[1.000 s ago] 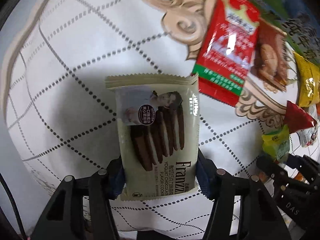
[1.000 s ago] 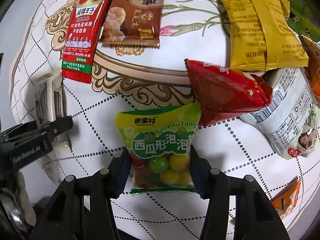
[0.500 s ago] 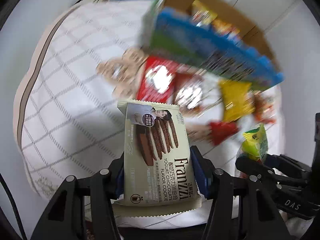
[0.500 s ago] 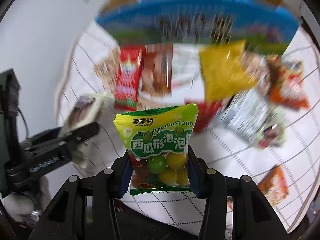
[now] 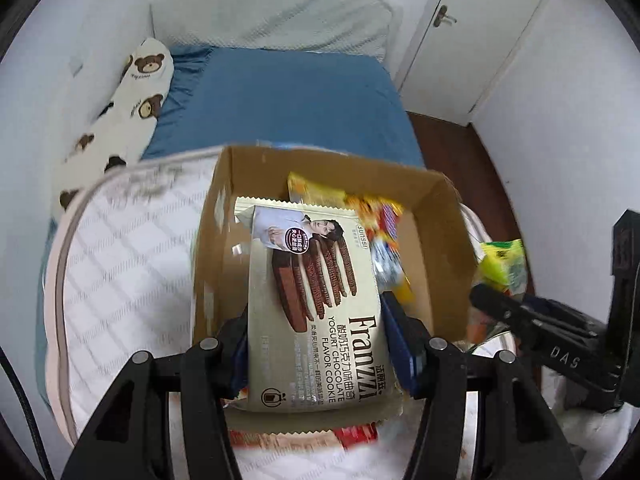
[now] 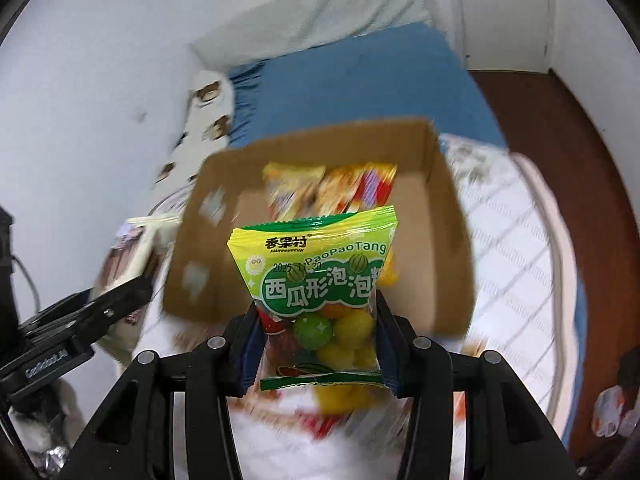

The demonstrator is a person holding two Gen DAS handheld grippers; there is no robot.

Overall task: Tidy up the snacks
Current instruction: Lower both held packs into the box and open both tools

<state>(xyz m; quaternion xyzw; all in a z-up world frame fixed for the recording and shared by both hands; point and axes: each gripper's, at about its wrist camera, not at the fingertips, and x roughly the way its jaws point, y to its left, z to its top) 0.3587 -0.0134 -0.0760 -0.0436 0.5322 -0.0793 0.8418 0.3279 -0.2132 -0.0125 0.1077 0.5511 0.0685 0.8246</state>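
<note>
Both grippers are hanging over the cardboard box (image 5: 224, 240) right now. The left gripper (image 5: 316, 344) is keeping its jaws clamped on the Franzzi cookie pack (image 5: 316, 300), which is sitting above the box's near-left part, top edge well short of the far wall. The right gripper (image 6: 316, 344) has jaws clamped on the green bubble-gum bag (image 6: 316, 276), hovering over the box's near rim. Blurry snack packets (image 6: 332, 188) are bunching against the far wall, leaving bare cardboard along the left side. The box is resting on a white quilted cover (image 5: 128, 264)
</note>
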